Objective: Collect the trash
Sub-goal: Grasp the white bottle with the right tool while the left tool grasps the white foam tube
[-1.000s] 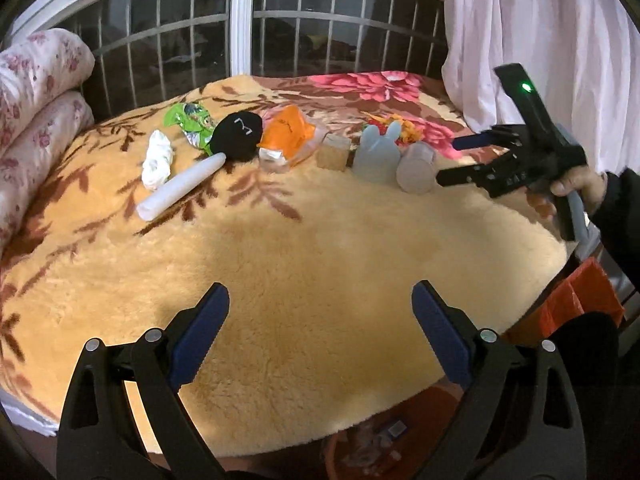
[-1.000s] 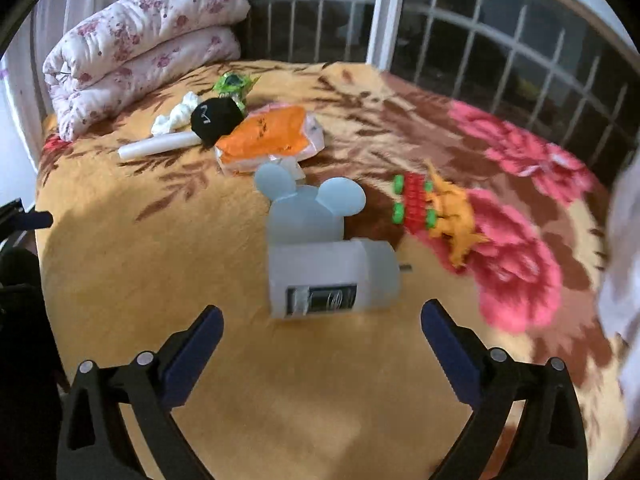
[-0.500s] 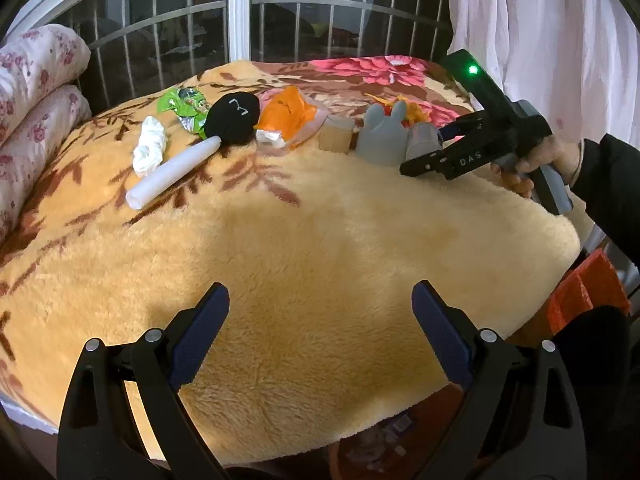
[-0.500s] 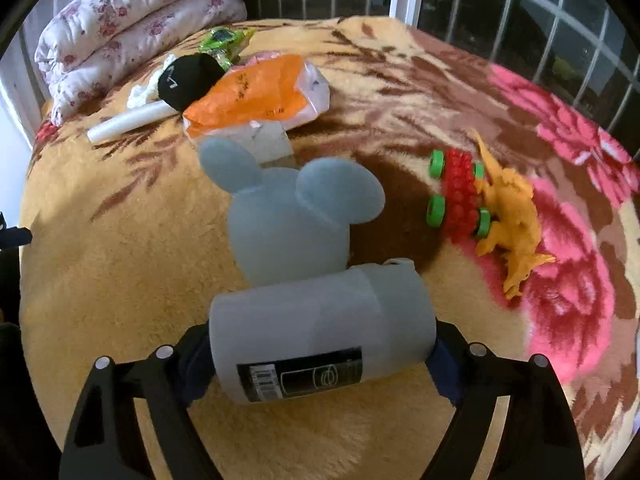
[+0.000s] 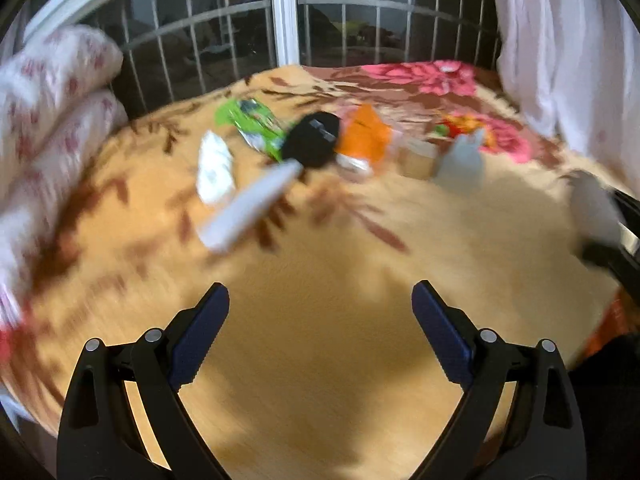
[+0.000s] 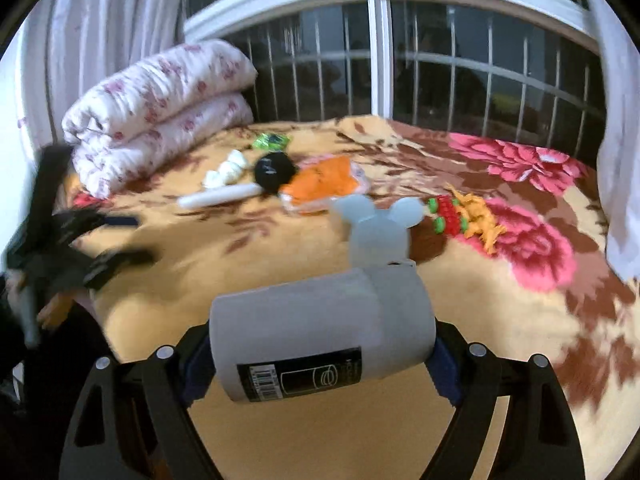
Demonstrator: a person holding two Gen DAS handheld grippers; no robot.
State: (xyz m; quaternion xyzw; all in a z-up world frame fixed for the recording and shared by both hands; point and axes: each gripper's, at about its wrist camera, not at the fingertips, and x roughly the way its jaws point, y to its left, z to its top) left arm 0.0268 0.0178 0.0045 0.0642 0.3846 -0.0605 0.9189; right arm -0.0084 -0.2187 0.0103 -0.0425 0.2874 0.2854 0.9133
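Right tool (image 6: 320, 354) grips the grey cup (image 6: 322, 330) sideways.

1. The bed (image 5: 320, 360) is being viewed by the left wrist camera from its near edge, toward the barred window (image 5: 280, 32).
2. It is being viewed by the right wrist camera from lower and closer, also facing the window (image 6: 376, 40).
3. The black plush (image 5: 314, 146) (image 6: 274, 168) mid-bed is being shared by both views.

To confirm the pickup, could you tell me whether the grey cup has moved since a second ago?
Yes. The grey cup, held in the right gripper, has come up and back off the blanket, away from the blue mouse-eared toy.
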